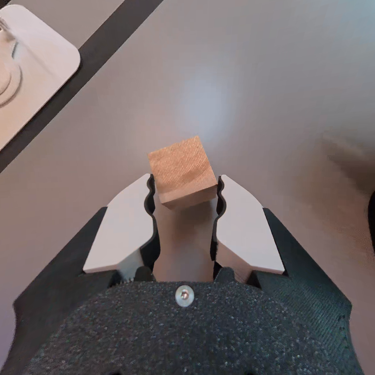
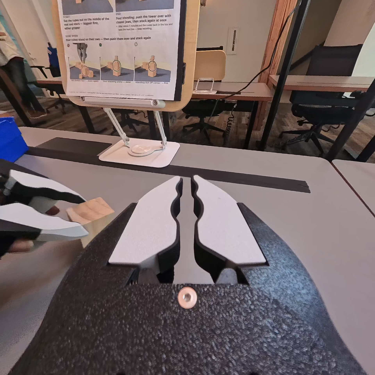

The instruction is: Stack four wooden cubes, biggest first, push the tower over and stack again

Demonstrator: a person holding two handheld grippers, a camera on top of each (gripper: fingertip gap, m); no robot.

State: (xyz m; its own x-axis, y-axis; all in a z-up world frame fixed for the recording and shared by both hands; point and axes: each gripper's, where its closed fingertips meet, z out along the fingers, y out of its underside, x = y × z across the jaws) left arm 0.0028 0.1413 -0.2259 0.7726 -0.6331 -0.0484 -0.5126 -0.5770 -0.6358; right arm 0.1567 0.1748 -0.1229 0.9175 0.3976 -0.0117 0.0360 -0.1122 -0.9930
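Note:
My left gripper is shut on a light wooden cube. The cube sits turned between the fingertips, its left edge against the left pad and its right corner against the right pad. The right wrist view shows the same gripper at the left, blurred, holding the cube just above the grey table. My right gripper hovers over the table to the right of the cube. Its fingers stand a narrow slit apart with nothing between them.
A white stand base sits on a black tape strip at the table's far side and carries a board with a printed sheet. The base also shows in the left wrist view. A blue bin stands far left. Desks and chairs stand behind. About 20 cm separates my left fingertips from my right.

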